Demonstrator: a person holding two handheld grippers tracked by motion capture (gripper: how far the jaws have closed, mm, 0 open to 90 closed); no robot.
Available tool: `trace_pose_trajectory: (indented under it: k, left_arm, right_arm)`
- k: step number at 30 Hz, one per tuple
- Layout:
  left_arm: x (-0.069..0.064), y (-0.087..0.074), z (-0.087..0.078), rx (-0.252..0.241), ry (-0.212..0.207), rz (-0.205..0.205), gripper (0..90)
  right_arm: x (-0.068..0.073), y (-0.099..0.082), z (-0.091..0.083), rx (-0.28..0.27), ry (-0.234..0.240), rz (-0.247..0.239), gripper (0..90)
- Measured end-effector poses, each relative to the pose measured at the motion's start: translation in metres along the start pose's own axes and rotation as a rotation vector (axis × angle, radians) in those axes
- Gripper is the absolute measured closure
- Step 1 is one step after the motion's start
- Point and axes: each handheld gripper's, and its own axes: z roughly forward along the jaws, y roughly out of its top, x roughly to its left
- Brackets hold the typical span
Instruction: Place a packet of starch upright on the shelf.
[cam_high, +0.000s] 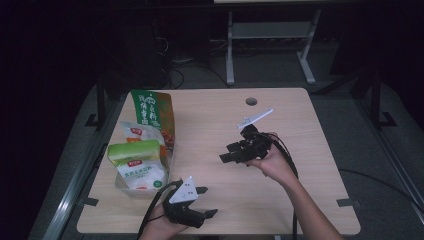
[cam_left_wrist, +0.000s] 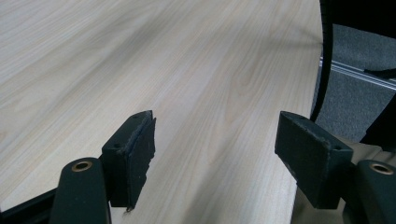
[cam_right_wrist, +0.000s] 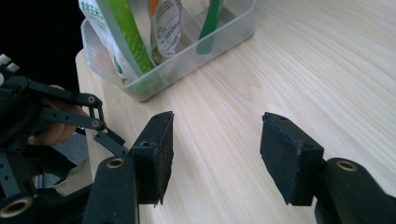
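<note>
A clear plastic bin (cam_high: 121, 183) stands at the table's left side with several snack bags upright in it: a tall green one (cam_high: 151, 111) at the back and a white bag with a green top (cam_high: 137, 162) in front. My left gripper (cam_high: 207, 201) rests near the table's front edge, just right of the bin, open over bare wood (cam_left_wrist: 215, 126). My right gripper (cam_high: 227, 153) hovers at mid-table, pointing left toward the bin, open with nothing between its pads (cam_right_wrist: 217, 126). The right gripper view also has the bin (cam_right_wrist: 187, 63) and the bags ahead.
The light wooden table (cam_high: 280, 185) has a round cable hole (cam_high: 251, 101) at its back. A black cable (cam_left_wrist: 327, 56) hangs past the table's edge over grey floor. A white desk frame (cam_high: 230, 50) stands behind the table.
</note>
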Motion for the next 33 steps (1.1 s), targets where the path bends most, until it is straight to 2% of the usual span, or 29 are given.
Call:
trace_pose_trajectory:
  k: [3, 13, 33]
  left_arm:
    - [0.001, 0.000, 0.000, 0.008, 0.001, 0.011, 28.2]
    - [0.002, 0.000, -0.002, 0.013, 0.006, 0.006, 28.1]
    - [0.002, -0.001, -0.001, 0.004, 0.012, -0.003, 27.8]
  right_arm:
    - [-0.002, -0.007, -0.004, 0.000, -0.006, 0.011, 43.4]
    - [-0.008, -0.028, -0.016, -0.013, -0.025, 0.047, 43.0]
    - [-0.020, -0.088, -0.025, -0.005, -0.053, 0.119, 42.4]
